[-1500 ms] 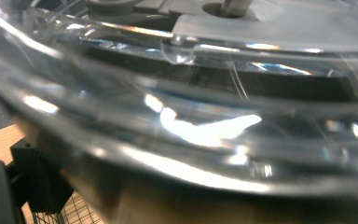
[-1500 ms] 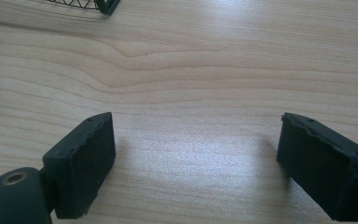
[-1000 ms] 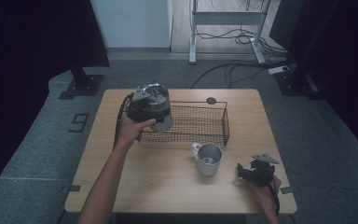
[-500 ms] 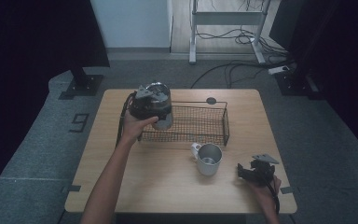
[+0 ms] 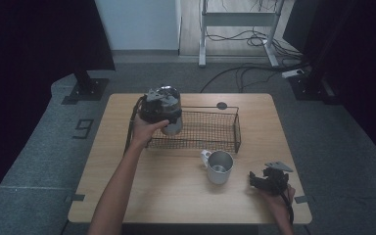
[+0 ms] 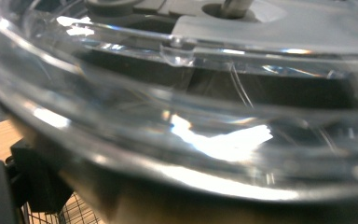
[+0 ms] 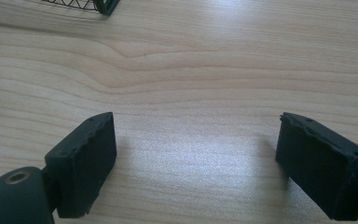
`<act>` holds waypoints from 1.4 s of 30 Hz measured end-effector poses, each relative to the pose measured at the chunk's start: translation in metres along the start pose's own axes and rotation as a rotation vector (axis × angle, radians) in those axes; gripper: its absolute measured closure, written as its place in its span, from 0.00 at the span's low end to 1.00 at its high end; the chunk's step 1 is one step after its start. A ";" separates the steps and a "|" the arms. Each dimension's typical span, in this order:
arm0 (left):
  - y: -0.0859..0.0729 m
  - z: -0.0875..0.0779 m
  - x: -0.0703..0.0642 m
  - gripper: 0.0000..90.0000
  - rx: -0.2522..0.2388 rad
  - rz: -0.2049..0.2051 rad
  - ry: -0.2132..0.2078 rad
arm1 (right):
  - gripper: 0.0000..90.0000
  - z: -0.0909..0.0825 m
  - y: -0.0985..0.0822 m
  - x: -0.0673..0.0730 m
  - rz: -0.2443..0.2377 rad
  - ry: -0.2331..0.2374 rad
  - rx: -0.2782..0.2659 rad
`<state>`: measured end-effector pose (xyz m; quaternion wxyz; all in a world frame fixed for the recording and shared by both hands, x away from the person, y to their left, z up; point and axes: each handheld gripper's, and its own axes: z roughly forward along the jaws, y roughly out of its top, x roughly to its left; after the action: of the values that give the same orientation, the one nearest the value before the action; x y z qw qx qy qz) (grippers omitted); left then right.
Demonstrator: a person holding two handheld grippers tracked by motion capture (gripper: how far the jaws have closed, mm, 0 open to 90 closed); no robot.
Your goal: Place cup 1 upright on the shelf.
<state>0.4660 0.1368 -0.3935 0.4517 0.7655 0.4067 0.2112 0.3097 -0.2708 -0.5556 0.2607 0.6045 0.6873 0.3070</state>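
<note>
Left gripper (image 5: 162,105) clamps a clear glass jar (image 5: 169,110) over the wire basket (image 5: 225,128)
Jar not yet set down; metal mug (image 5: 219,167) untouched, right gripper (image 5: 264,180) gaping, empty

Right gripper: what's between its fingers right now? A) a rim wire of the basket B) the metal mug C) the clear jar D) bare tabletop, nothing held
D. In the right gripper view the right gripper has its fingers spread wide with bare wood of the table between them; in the high view the metal mug stands apart to its left.
</note>
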 end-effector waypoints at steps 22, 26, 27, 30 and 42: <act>-0.016 0.023 0.009 0.05 0.051 -0.029 0.033 | 0.14 0.000 0.000 0.000 0.000 -0.001 -0.001; -0.019 0.026 0.010 0.05 0.057 -0.030 0.032 | 0.14 0.000 0.000 0.000 0.000 -0.001 -0.001; -0.020 0.026 0.010 0.05 0.059 -0.031 0.032 | 0.14 0.000 0.000 0.000 0.000 -0.001 -0.001; -0.022 0.028 0.010 0.05 0.064 -0.032 0.033 | 0.14 0.000 0.000 0.000 0.000 -0.001 -0.001; -0.030 0.037 0.011 0.05 0.083 -0.042 0.040 | 0.14 0.000 0.000 0.000 0.000 -0.001 -0.001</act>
<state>0.4847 0.1341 -0.4381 0.4155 0.7706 0.4399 0.2000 0.3096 -0.2709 -0.5556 0.2612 0.6045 0.6870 0.3071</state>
